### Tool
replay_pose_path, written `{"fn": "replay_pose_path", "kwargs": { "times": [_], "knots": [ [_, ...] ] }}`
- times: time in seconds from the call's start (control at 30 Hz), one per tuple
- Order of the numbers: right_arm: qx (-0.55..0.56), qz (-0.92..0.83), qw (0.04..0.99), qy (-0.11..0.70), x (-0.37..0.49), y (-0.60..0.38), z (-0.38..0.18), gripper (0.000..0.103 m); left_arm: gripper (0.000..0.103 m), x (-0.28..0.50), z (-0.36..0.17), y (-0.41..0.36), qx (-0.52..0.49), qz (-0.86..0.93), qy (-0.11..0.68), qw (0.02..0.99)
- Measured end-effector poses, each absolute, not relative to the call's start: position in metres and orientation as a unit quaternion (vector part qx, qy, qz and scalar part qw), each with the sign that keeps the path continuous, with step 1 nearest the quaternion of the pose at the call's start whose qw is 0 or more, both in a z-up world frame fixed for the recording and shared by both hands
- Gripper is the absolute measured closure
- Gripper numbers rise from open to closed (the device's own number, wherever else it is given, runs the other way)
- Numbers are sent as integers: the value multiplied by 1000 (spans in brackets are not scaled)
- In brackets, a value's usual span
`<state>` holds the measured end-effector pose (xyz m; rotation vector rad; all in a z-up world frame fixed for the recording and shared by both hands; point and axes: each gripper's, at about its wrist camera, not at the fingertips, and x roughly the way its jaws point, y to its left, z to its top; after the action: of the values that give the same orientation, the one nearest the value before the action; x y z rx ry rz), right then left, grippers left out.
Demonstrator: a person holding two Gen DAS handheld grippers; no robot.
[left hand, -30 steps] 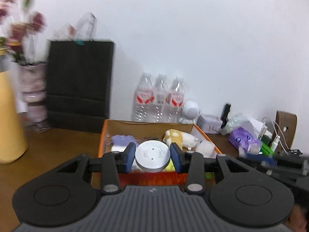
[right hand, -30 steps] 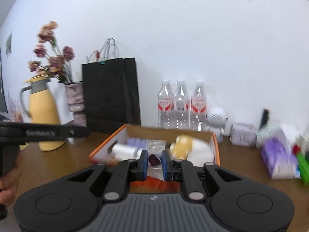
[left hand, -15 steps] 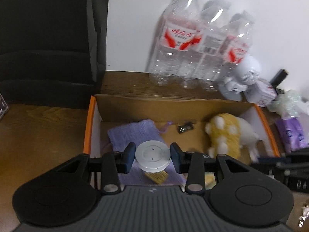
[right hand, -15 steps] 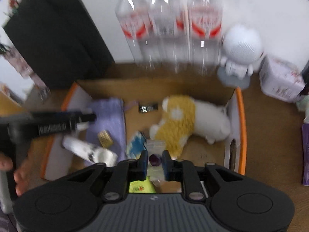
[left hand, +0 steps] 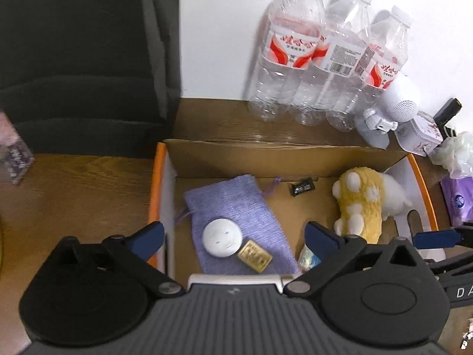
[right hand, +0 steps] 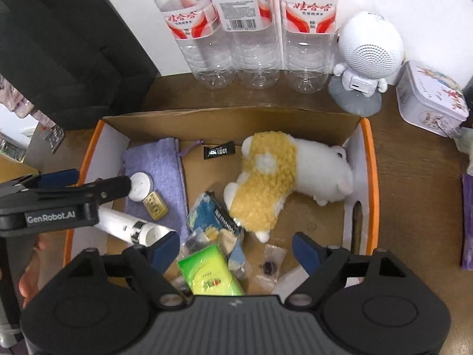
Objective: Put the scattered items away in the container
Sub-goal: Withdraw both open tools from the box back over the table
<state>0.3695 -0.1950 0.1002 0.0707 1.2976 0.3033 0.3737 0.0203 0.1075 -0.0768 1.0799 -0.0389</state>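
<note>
Behind the box (right hand: pixel 371 159), red-labelled bottles (right hand: pixel 248 26); "GenRobot.AI" left tongs (left hand: pixel 233 236) and right tongs (right hand: pixel 236 251) just sprang open, empty.

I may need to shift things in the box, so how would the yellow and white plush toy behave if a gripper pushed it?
The plush toy looks soft and fluffy, so it would probably squash and flop rather than slide stiffly. It seems light for its bulk. Lying on its side in the cardboard box, it is unlikely to roll.

Black gripper (left hand: pixel 233 238) bodies — blue-tipped, silver-screwed.
</note>
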Motion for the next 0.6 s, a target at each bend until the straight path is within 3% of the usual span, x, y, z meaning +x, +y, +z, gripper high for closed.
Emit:
{"fn": "replay_pose_path", "kwargs": {
  "times": [0.43, 0.6],
  "knots": [
    [43, 128, 797, 589, 317, -207, 127, 14, 0, 307, 143, 9, -16, 12, 533, 846],
    [37, 120, 815, 566, 286, -209, 145, 13, 0, 269, 168, -1, 10, 22, 500, 866]
  ]
}}
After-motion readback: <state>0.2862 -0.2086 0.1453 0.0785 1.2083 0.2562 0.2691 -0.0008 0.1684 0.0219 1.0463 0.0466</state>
